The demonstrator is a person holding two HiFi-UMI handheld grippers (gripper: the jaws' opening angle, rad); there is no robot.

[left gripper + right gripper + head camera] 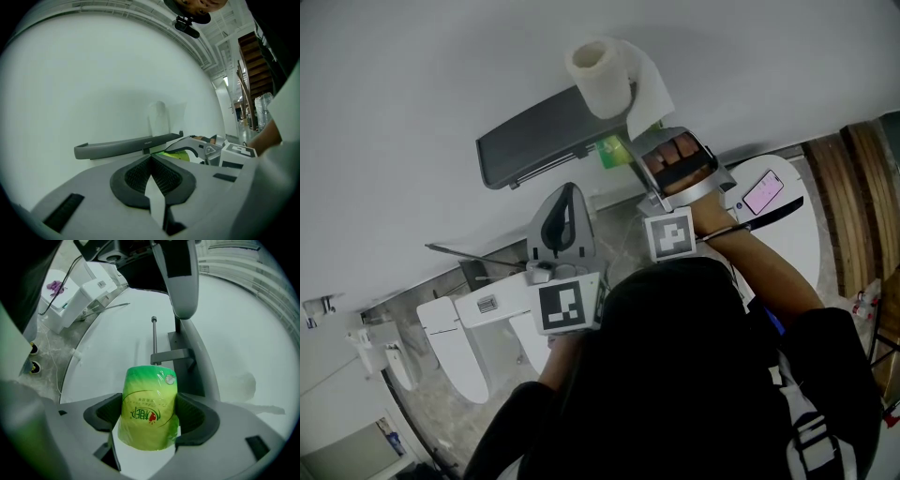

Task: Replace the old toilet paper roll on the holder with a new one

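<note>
Right gripper (148,420) clamps a new roll (149,399) in green plastic wrap, its fingers (192,416) pressed to either side of the pack, just below the wall-mounted holder (544,141) and close to its thin metal rod (153,336). Left gripper (151,159) hangs lower and to the left, short of the holder, its fingers (133,176) closed tip to tip with nothing between them. The old roll (602,75) stands on end on top of the holder's grey shelf, at its right end, a loose sheet hanging down beside it and over the right gripper's front. From the head view the person's head and dark sleeves (675,375) fill the lower part of the frame and hide what lies under both arms. A white toilet (459,347) stands at lower left on a grey stone-patterned floor (431,412); a phone (763,192) with a pink screen lies on a white fixture (797,244) at right, with wooden boards (853,187) beyond it. The wall (412,75) behind the holder is plain white.
</note>
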